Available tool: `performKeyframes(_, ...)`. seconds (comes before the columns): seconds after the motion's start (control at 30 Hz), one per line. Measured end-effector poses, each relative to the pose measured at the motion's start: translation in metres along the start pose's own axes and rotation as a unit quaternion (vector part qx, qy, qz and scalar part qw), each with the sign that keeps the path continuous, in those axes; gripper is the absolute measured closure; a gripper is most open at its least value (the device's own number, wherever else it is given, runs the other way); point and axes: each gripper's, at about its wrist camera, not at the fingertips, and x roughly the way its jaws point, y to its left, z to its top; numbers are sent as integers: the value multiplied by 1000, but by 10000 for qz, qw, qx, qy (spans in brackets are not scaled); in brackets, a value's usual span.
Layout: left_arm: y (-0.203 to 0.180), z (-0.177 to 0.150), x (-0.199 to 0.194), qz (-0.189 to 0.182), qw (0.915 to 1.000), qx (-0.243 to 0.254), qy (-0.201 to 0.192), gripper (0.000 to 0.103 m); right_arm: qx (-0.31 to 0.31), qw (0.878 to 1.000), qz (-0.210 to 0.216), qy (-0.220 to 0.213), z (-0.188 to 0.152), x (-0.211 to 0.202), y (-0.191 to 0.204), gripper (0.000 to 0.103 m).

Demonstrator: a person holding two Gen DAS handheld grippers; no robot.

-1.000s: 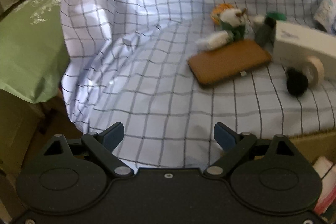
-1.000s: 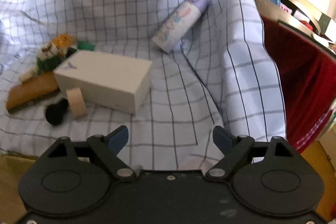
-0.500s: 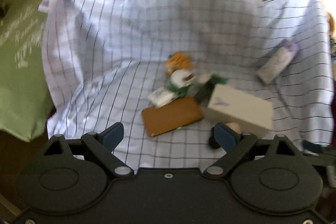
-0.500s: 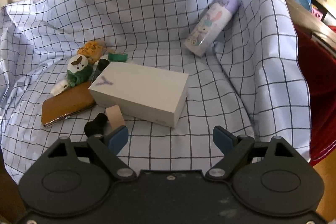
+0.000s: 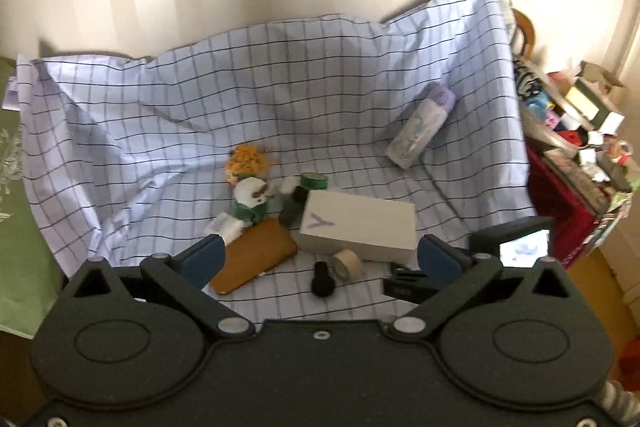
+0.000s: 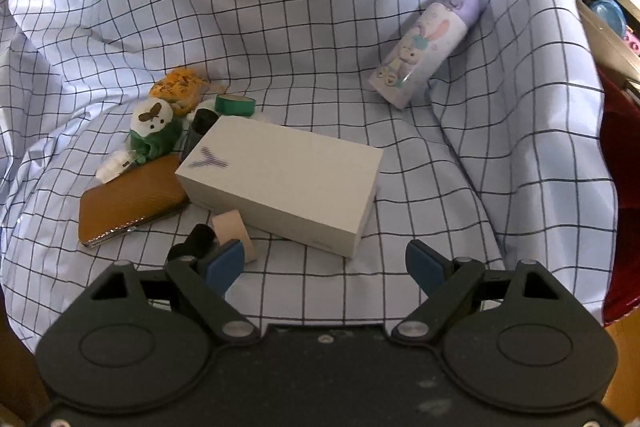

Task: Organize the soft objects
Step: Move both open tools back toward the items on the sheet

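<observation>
Left gripper (image 5: pixel 320 259) pulled back from the checked cloth (image 5: pixel 200 131), jaws opening on nothing; right gripper (image 6: pixel 324 263) wide, empty; plush toy (image 6: pixel 152 131) untouched mid-cloth, sorting unstarted.

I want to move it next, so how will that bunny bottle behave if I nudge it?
The bottle is a smooth cylinder lying tilted against a fold of the checked cloth, so it would probably roll or slide downhill. Its glossy surface looks slippery. It looks rigid, not squashy.
</observation>
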Motion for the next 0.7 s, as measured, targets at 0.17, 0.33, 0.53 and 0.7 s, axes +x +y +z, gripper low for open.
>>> performKeyframes(0.17,4,3,9,8,9999,-103,78,4,50,10000,25,42,7,8,0,16)
performKeyframes(0.33,3,4,16,226,9994,16,-249,3,53,10000,65,-22,21,14,3,16)
performKeyframes(0.53,22,8,68,1200,9914,274,-454,3,141,9990,223,-369,58,24,6,15)
performKeyframes(0.7,61,16,117,1530,9879,-81,-232,3,24,9980,439,-464,98,52,17,14)
